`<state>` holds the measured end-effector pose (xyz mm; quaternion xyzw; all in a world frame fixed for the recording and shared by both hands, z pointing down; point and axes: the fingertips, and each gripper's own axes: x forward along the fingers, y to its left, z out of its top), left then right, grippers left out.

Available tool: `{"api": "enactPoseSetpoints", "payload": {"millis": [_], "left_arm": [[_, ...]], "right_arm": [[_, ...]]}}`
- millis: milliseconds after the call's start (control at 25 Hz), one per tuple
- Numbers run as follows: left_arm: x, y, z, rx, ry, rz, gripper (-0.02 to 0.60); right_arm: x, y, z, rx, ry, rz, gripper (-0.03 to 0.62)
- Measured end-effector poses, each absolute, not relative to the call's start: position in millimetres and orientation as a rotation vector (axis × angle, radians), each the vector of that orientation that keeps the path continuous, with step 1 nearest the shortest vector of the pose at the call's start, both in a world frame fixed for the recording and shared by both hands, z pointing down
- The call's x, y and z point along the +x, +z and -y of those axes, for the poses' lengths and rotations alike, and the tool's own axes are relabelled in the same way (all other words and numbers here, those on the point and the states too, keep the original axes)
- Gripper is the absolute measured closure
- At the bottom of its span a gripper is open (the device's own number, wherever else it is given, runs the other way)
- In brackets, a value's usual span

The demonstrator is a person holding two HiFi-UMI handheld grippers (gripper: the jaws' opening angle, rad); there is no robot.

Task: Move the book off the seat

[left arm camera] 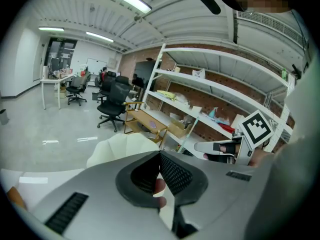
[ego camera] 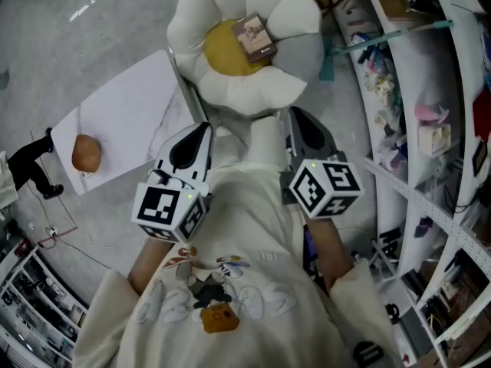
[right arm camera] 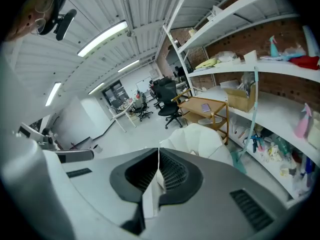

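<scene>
**Holding both grippers shut, short of the book**

The book point(ego camera: 255, 37) lies tilted on the yellow centre of the flower-shaped seat cushion point(ego camera: 230, 90), at the top of the head view. Both grippers point toward the cushion from below, side by side, clear of the book. The left gripper point(ego camera: 204, 129) has its jaw tips pressed together, with nothing between them. The right gripper point(ego camera: 295, 116) is closed in the same way and holds nothing. Off to the left of the cushion stands a white table point(ego camera: 130, 106) carrying a brown rounded object point(ego camera: 86, 153). Cluttered white shelves point(ego camera: 414, 75) run down the right side.
</scene>
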<state>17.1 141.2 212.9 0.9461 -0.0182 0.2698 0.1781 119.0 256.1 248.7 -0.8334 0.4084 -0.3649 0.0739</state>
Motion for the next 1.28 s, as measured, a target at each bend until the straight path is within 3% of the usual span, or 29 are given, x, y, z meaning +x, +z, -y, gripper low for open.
{"api": "enactPoseSetpoints", "payload": {"millis": [640, 840, 1280], "left_arm": [[119, 250, -117, 2.623, 0.871, 0.155, 0.571], [170, 270, -122, 2.582, 0.924, 0.192, 0.571], [258, 349, -156, 2.455, 1.042, 0.258, 0.571]], "right_arm": [[249, 293, -210, -2.414, -1.236, -1.487, 0.58], [296, 319, -205, -2.325, -1.296, -1.576, 0.47], [371, 395, -191, -2.154, -1.391, -1.799, 0.419]]}}
